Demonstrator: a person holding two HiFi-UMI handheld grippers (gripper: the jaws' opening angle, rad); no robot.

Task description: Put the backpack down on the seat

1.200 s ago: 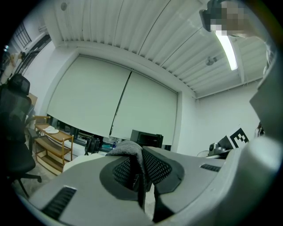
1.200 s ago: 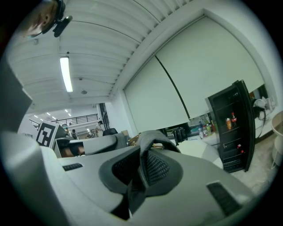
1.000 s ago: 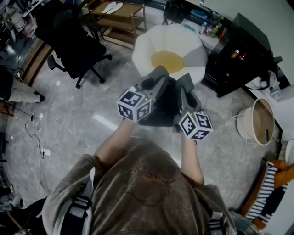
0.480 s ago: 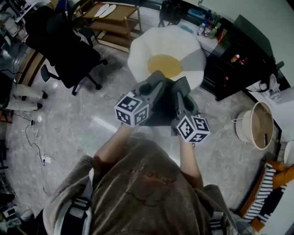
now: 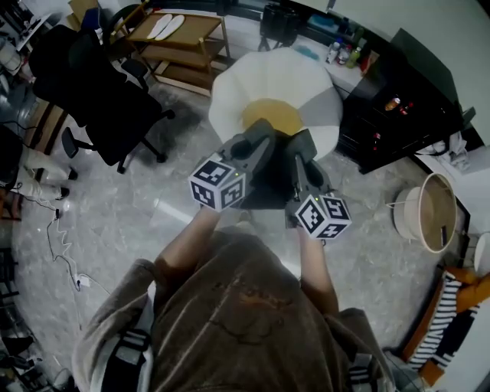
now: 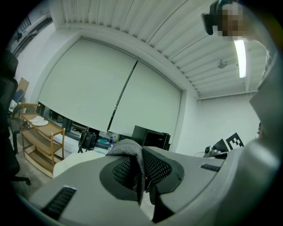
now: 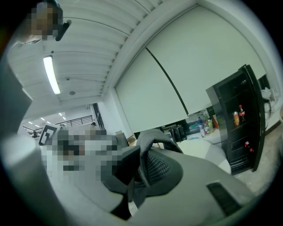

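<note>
Two grippers hold the dark backpack (image 5: pixel 269 182) up between them on the near side of the white round seat (image 5: pixel 230 84), whose centre is yellow. The pack hangs in front of the person, not yet on the cushion. The left gripper (image 5: pixel 251 142) is clamped on a grey strap (image 6: pixel 126 149), which is folded and pinched between its mesh-faced pads. The right gripper (image 5: pixel 304 147) is clenched on a second grey strap (image 7: pixel 152 137) in the same way.

To the right on the floor stands a round pale basket (image 5: pixel 406 208). It has a tan inside and one small dark item against its wall, too small to identify. Behind the seat, a black cabinet (image 5: pixel 409 73) holds red drinks (image 7: pixel 241 115) on its shelves. At the far left, a wooden shelf unit (image 5: pixel 200 52) carries two pale sole-shaped pieces (image 5: pixel 164 24) on its top tier.
</note>
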